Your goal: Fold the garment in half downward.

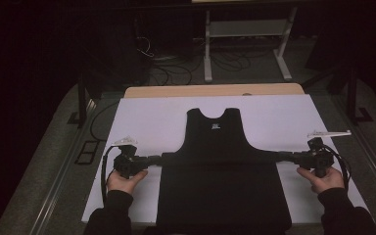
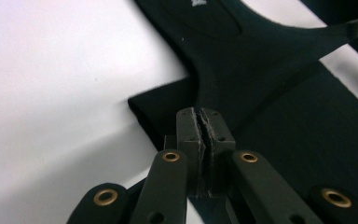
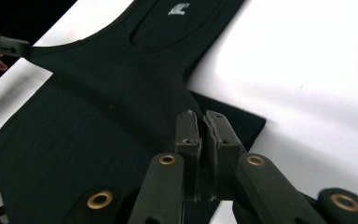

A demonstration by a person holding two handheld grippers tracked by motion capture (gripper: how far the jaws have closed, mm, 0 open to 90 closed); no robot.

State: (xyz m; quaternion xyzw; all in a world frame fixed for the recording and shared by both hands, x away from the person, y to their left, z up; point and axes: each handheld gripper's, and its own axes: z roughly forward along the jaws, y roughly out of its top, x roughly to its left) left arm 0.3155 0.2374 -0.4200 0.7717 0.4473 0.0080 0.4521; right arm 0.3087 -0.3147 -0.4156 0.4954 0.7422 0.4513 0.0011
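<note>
Below table edge, black garment point(image 1: 223, 161) hem cut off

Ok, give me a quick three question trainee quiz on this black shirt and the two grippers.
1. True or false: both grippers are shut on the black shirt.
2. What does the shirt lie on? A white sheet, B bare wood, C a tray.
3. Which end of the shirt lies farthest from the person?

Key:
1. True: the left gripper and the right gripper each pinch its fabric.
2. A, the white sheet.
3. The neckline.
</note>
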